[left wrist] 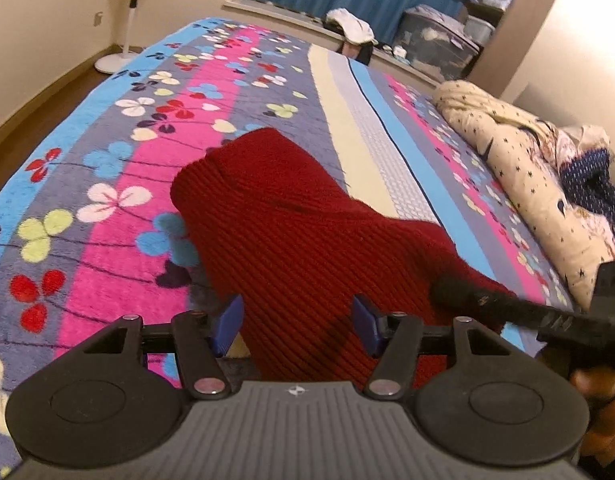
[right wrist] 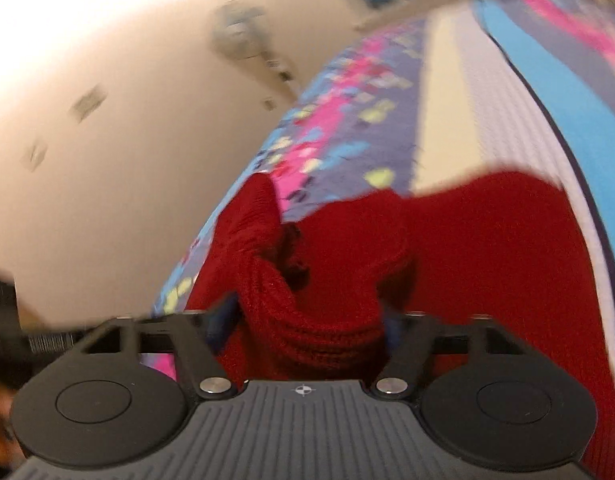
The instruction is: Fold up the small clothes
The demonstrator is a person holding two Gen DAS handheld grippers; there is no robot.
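Risk: right gripper (right wrist: pixel 307 320) fingers pinch a thick bunched red knit garment (left wrist: pixel 291 216) fold that may slip; left gripper (left wrist: pixel 297 324) fingers stand wide over its near edge, gripping nothing.

Each gripper (left wrist: pixel 297 322) has a ribbed grey body, black round-ended side arms, silver screws and blue fingertips (left wrist: pixel 227 320).
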